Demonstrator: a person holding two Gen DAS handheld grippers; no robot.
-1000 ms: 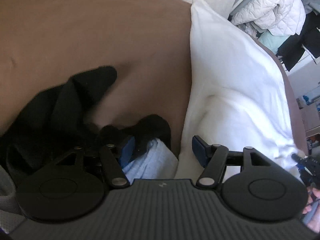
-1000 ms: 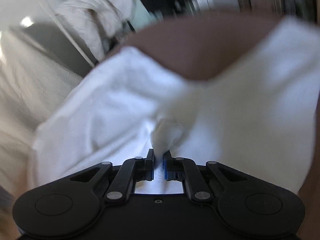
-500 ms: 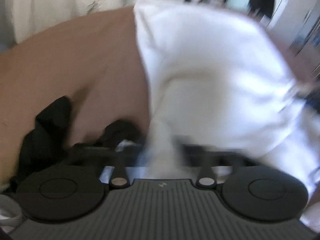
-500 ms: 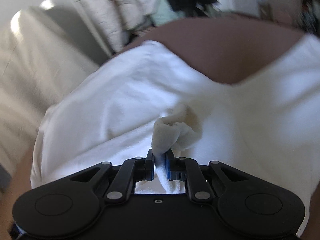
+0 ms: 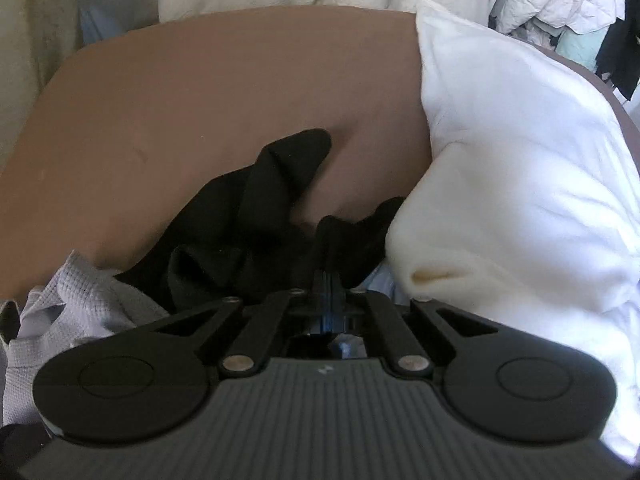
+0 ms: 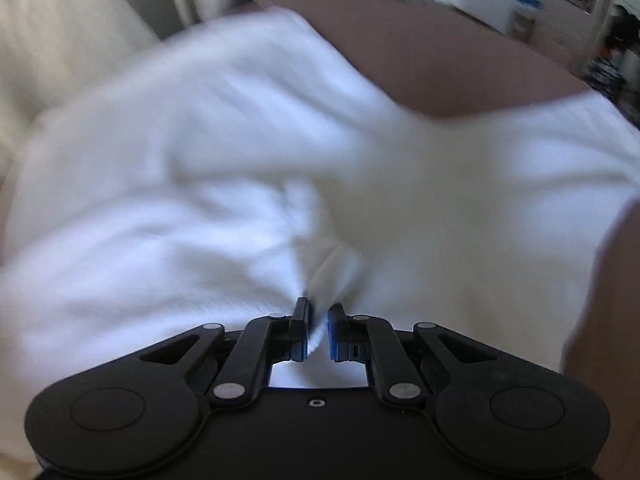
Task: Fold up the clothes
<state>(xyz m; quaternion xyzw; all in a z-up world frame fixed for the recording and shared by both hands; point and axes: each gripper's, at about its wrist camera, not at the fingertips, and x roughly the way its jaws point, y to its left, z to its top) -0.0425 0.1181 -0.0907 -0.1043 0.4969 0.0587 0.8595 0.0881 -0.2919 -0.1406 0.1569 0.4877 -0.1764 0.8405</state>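
White garment (image 6: pixel 240 184) in right gripper (image 6: pixel 318 330), low.

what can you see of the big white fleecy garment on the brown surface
The big white fleecy garment looks soft and thick, with no print showing. It lies bunched in rounded folds on the brown surface, one fold opening into a yellowish pocket in the left wrist view. Its near edge laps against the black garment. The right gripper pinches a gathered tuft of it between its fingers, fabric fanning out from the pinch; that view is blurred. The left gripper is shut, apparently not on it.
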